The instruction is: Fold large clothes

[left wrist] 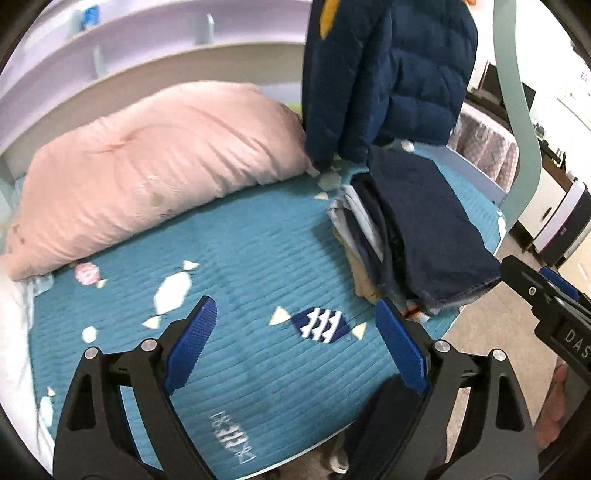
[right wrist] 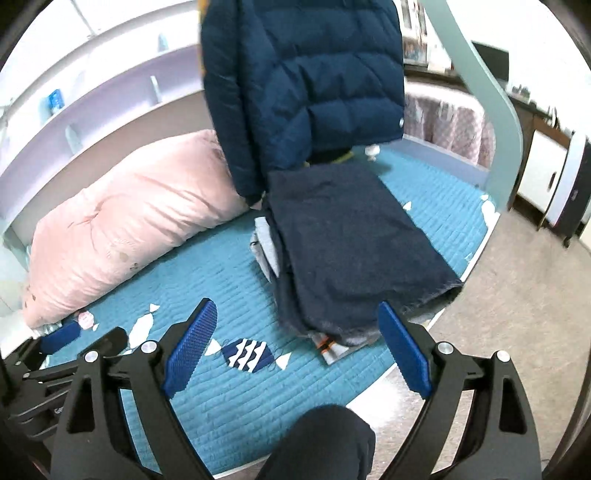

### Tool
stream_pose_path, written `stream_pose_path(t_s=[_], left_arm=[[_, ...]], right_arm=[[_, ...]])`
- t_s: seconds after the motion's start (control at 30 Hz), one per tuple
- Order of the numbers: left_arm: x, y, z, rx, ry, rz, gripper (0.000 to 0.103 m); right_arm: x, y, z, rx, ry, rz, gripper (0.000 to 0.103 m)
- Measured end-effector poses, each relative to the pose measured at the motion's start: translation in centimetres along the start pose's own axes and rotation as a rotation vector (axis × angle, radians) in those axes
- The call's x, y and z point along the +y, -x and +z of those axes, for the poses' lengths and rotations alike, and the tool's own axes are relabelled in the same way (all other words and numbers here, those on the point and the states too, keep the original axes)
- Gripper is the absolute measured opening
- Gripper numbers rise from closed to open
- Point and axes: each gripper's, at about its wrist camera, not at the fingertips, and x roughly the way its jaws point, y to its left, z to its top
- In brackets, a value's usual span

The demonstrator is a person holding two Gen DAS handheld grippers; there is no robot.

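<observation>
Bed (left wrist: 240, 240) is carrying a pink duvet (left wrist: 155, 162) and folded pile (right wrist: 351, 240); a navy jacket (right wrist: 306, 81) is hanging behind. Both tongs, left (left wrist: 295, 343) and right (right wrist: 297, 343), are hovering wide apart, gripping nothing.

Both grippers — left gripper (left wrist: 295, 350), right gripper (right wrist: 297, 350) — black frames, ribbed blue jaws, silver screws.

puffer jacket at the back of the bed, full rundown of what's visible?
The puffer jacket is dark navy, quilted in horizontal padded bands, with a smooth, slightly shiny shell. It hangs upright above the far side of the bed; what holds it is out of frame. One sleeve droops down to the pink pillow. A yellow-orange patch shows near the top. Its hem ends just behind the stack of folded clothes.
</observation>
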Motion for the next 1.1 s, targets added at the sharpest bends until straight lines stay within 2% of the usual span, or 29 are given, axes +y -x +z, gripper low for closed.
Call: stream_pose_path(t_s=[0.27, 0.5, 0.57, 0.73, 0.87, 1.1], left_arm=[[3.4, 8.8, -3.1, -0.138, 0.026, 0.061, 0.088], [4.7, 15.7, -5.5, -0.239, 0.05, 0.082, 0.09], [4.9, 17.0, -5.9, -0.258, 0.055, 0.082, 0.09], [4.7, 20.0, -6.7, -0.322, 0.047, 0.134, 0.091], [4.8, 21.6, -7.1, -0.34, 0.049, 0.143, 0.091], [5.2, 23.6, -7.3, -0.379, 0.067, 0.146, 0.091]], right_arm=[[4.9, 7.1, -2.0, -0.115, 0.038, 0.018, 0.087], [8.0, 13.5, -3.4, -0.268, 0.073, 0.019, 0.087], [8.6, 14.8, -3.7, -0.297, 0.092, 0.019, 0.087], [9.7, 17.7, -4.7, -0.389, 0.152, -0.026, 0.087], [9.7, 19.0, -5.1, -0.439, 0.167, -0.044, 0.087], [9.8, 19.5, -5.0, -0.436, 0.187, -0.032, 0.087]])
